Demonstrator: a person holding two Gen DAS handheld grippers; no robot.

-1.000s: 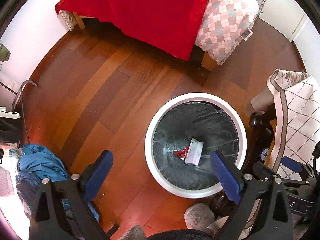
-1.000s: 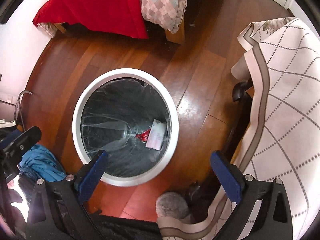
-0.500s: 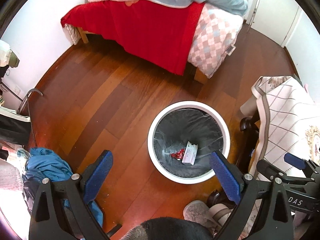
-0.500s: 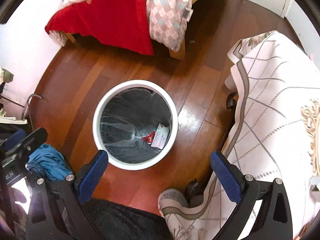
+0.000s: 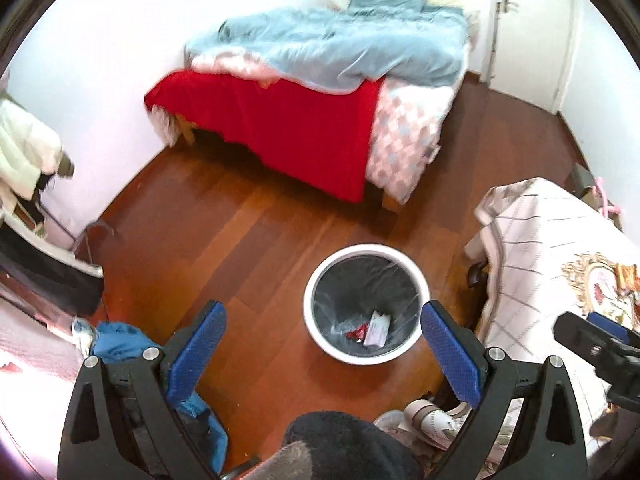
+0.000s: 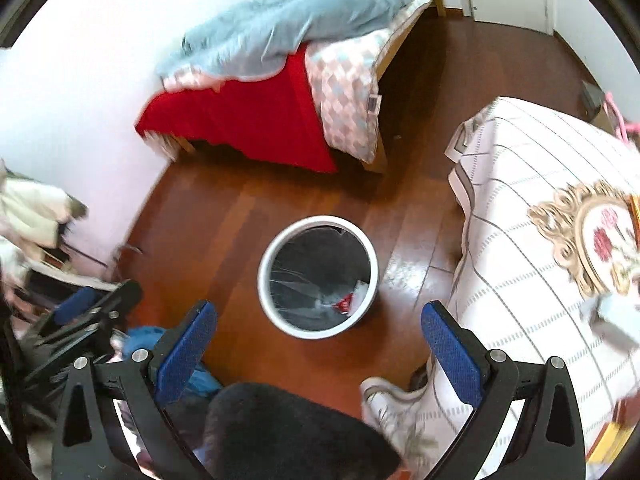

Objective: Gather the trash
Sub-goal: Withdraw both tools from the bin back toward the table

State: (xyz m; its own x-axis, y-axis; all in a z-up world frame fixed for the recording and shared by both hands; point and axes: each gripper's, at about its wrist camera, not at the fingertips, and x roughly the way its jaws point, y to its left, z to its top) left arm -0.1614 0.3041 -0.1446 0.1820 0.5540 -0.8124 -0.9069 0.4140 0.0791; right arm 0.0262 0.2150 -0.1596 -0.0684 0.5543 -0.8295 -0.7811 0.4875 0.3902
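Both grippers are hanging spread and empty: left gripper, right gripper. The trash bin, white-rimmed with a dark liner, is sitting lower centre of frame on the wooden floor. Inside it are lying a white paper slip and a red wrapper, both likely light and flimsy, best pinched at an edge. The blurred object at the right view's right edge may be trash; unclear.
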